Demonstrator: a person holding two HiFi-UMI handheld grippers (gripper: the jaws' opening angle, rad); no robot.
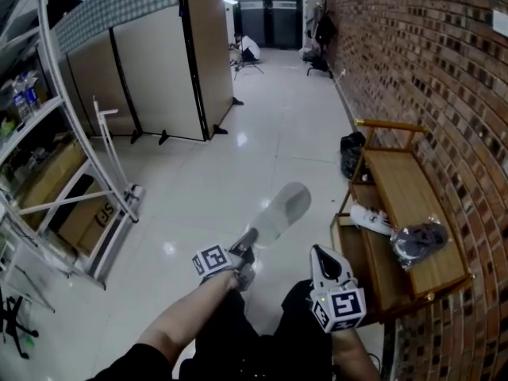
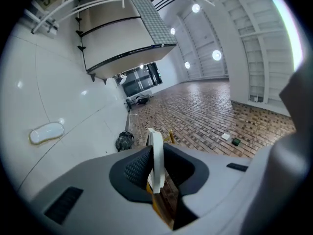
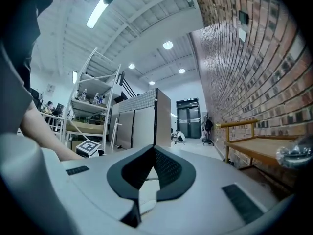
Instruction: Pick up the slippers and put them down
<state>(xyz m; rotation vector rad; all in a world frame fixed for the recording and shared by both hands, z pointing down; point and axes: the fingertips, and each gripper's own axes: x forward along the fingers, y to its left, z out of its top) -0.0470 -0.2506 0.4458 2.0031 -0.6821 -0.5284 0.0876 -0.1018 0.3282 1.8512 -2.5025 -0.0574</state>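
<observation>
A white slipper (image 1: 282, 209) sticks out ahead of my left gripper (image 1: 248, 242), which is shut on its near end. In the left gripper view the slipper's thin edge (image 2: 156, 160) stands on end between the dark pads of my left gripper (image 2: 153, 166). A pale oval thing (image 2: 46, 132), perhaps a second slipper, lies on the tiled floor. My right gripper (image 1: 319, 252) hovers near the wooden rack (image 1: 413, 205). In its own view the right gripper (image 3: 154, 152) has its tips together with nothing held.
The rack against the brick wall carries a slipper in a clear bag (image 1: 418, 241) on top and a white thing (image 1: 371, 219) on a lower shelf. A black bag (image 1: 352, 153) lies beside it. Metal shelving (image 1: 48, 173) and folding screens (image 1: 159, 70) stand at the left.
</observation>
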